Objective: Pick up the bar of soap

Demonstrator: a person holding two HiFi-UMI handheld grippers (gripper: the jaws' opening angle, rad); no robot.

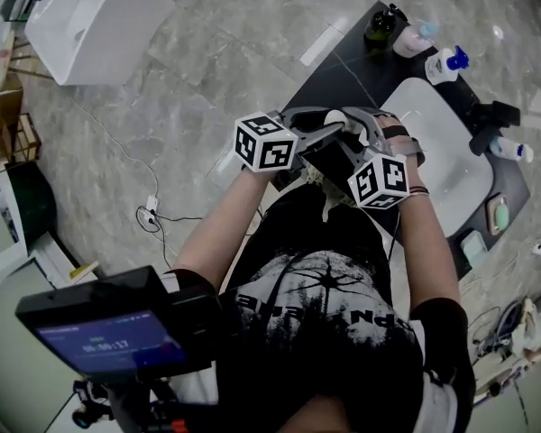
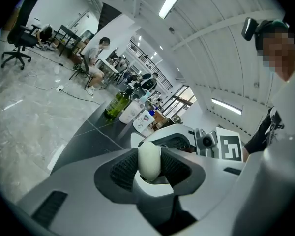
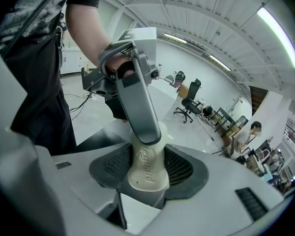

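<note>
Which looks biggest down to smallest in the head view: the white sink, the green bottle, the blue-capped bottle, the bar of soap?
1. The white sink, by far the largest.
2. The green bottle and the blue-capped bottle look about alike, so they are not ranked.
3. The bar of soap is smallest, though only a small part of it shows.

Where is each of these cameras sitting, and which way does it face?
Head view: on the person's head, steeply down at the left gripper, right gripper, forearms and sink.
Left gripper view: on that gripper, along jaws shut on the bar of soap, toward bottles and the right gripper.
Right gripper view: on that gripper, back toward the left forearm and left gripper.
Both gripper views share the soap.
</note>
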